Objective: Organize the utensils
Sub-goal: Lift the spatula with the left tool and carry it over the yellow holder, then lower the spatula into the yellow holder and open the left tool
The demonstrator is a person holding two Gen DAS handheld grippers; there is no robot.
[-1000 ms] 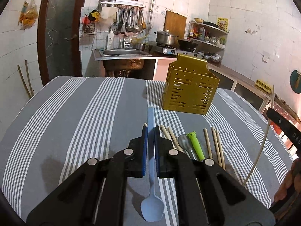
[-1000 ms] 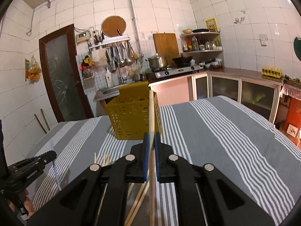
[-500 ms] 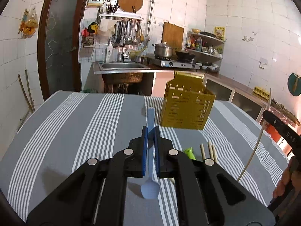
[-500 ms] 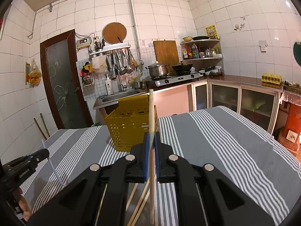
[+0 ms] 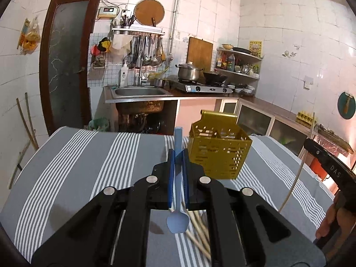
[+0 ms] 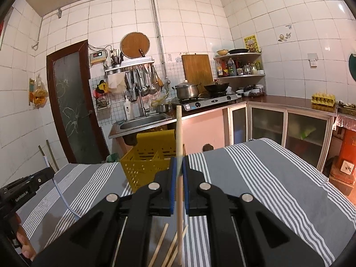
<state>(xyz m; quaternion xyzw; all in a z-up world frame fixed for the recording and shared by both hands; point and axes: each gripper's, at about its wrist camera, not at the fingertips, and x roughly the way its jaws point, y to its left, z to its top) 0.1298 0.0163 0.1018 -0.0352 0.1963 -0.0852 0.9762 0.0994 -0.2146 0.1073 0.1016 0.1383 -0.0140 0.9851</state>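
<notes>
Between my left gripper [image 5: 177, 153] jaws a blue spoon [image 5: 178, 191] is pinched by its handle, bowl hanging below them over the striped surface [image 5: 73, 166]. My right gripper [image 6: 178, 163] jaws are pressed on a single wooden chopstick [image 6: 178, 138], standing upright through them. Just beyond both sits the yellow caddy [image 5: 219, 155], its compartments partly hidden by my jaws. Loose chopsticks [image 6: 161, 244] lie on the surface underneath, mostly covered by the gripper bodies, so I can't count them.

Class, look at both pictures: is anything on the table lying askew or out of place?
Yes. Loose chopsticks lie scattered at crossing angles on the striped tablecloth, outside the yellow basket.
</notes>
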